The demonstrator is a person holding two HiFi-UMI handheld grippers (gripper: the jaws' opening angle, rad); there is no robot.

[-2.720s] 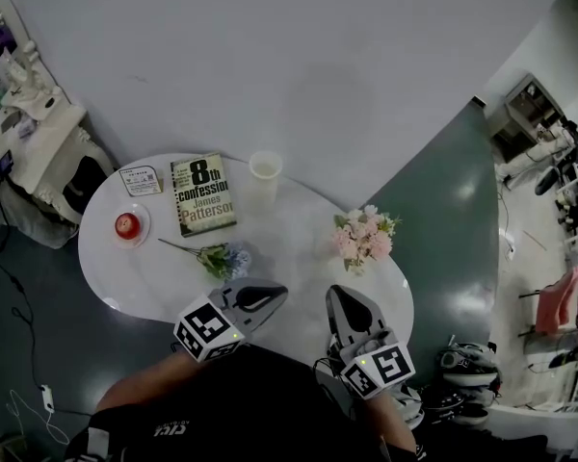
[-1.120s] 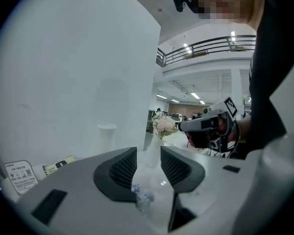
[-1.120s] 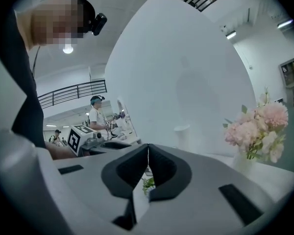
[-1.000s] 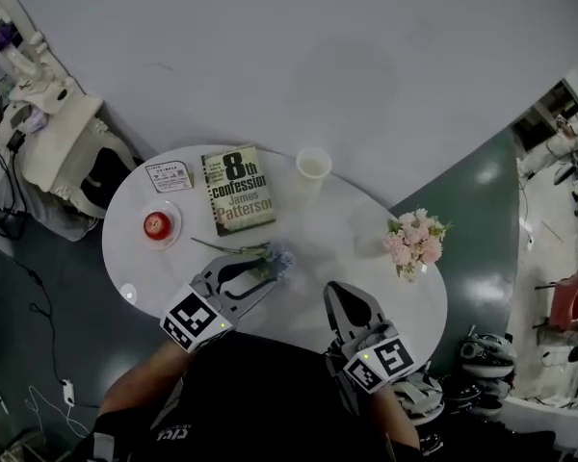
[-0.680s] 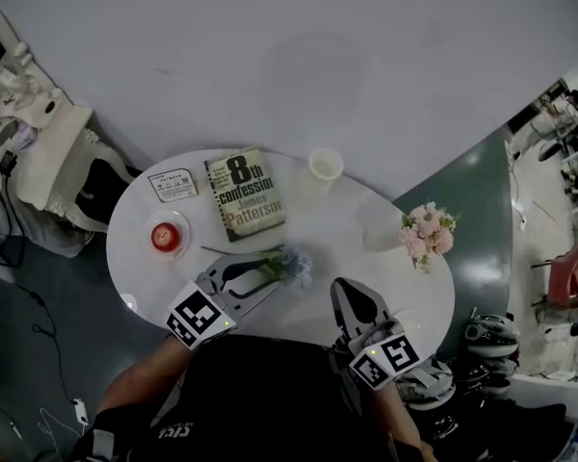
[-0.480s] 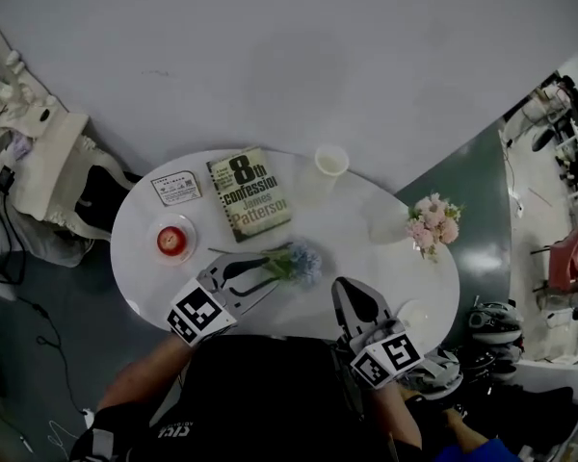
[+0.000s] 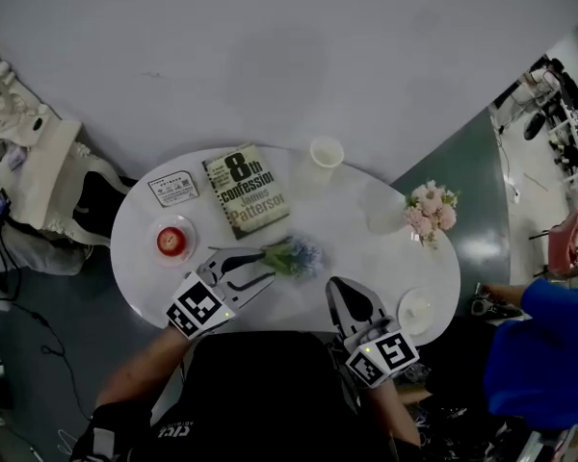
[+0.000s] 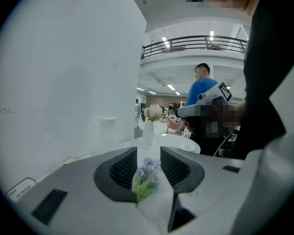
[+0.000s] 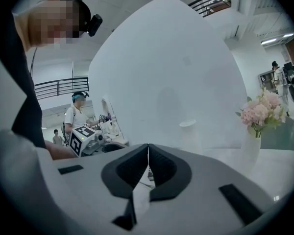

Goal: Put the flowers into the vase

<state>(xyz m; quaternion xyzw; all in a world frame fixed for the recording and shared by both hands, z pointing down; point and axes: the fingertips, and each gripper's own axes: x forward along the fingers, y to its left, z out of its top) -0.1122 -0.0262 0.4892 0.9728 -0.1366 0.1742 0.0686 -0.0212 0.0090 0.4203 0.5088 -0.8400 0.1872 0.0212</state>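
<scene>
A sprig of blue flowers (image 7: 294, 256) lies on the white round table (image 7: 144, 277), its thin stem pointing left. My left gripper (image 7: 260, 268) stands open around it. In the left gripper view the blue flowers (image 8: 147, 173) sit in the gap between the jaws, and the pads do not press on them. A white vase (image 7: 383, 210) holding pink flowers (image 7: 430, 208) stands at the table's right side. It also shows as the vase (image 8: 148, 133) straight ahead of the left gripper. My right gripper (image 7: 350, 295) is shut and empty at the near edge.
A book (image 7: 246, 189), a white cup (image 7: 325, 154), a card (image 7: 173, 187) and a red apple on a saucer (image 7: 173, 241) sit on the far and left parts. A small white dish (image 7: 416, 308) is at the near right. A person in blue (image 7: 549, 345) stands right of the table.
My left gripper has moved forward from the near edge until its open jaws straddle the blue flowers. A person in blue has come into view at the right.
</scene>
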